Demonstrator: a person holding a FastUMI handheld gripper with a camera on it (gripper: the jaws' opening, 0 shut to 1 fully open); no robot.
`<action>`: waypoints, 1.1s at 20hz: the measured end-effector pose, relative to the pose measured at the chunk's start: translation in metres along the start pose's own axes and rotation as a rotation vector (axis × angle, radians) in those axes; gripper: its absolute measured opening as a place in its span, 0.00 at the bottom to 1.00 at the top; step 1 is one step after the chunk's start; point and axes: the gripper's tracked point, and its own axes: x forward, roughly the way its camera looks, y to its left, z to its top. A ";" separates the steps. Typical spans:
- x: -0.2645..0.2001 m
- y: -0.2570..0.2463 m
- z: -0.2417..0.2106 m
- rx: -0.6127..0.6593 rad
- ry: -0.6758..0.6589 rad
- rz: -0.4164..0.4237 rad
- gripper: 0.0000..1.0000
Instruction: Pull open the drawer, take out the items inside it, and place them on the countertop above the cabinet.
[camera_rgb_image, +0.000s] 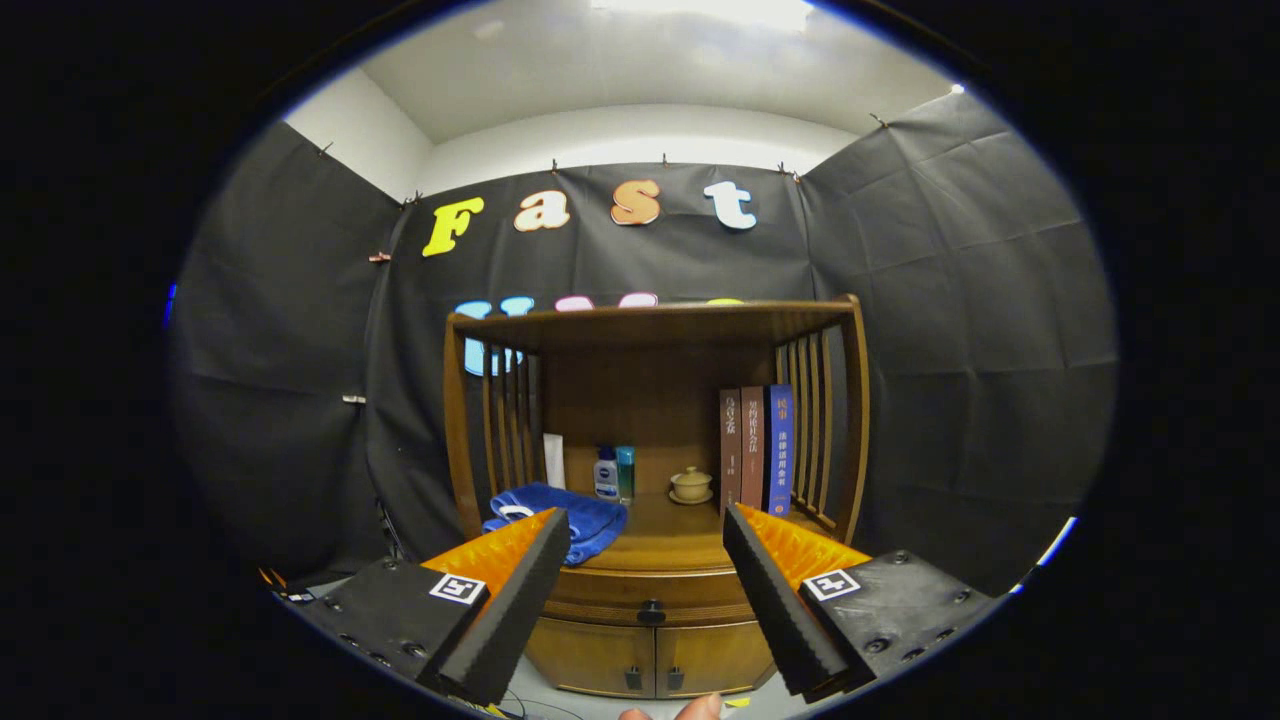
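Claw (645, 535) spread wide and empty, drawer (650, 597) shut just ahead between its fingers

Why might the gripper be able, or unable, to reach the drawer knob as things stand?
Probably able: the gripper has its fingers wide open, and the drawer knob sits between and beyond them on the shut drawer, with nothing visibly in the way.

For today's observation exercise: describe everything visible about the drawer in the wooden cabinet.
The drawer is a shallow, wide front of brown polished wood, curved across the cabinet, directly under the countertop and above two small doors. One dark round knob sits at its centre. It is closed. The open gripper hangs ahead of it, touching nothing.
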 end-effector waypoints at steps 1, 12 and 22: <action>0.010 0.001 -0.017 0.003 0.021 0.004 0.99; 0.113 -0.003 -0.219 0.066 0.250 -0.020 0.99; 0.148 -0.008 -0.278 0.013 0.328 -0.063 0.56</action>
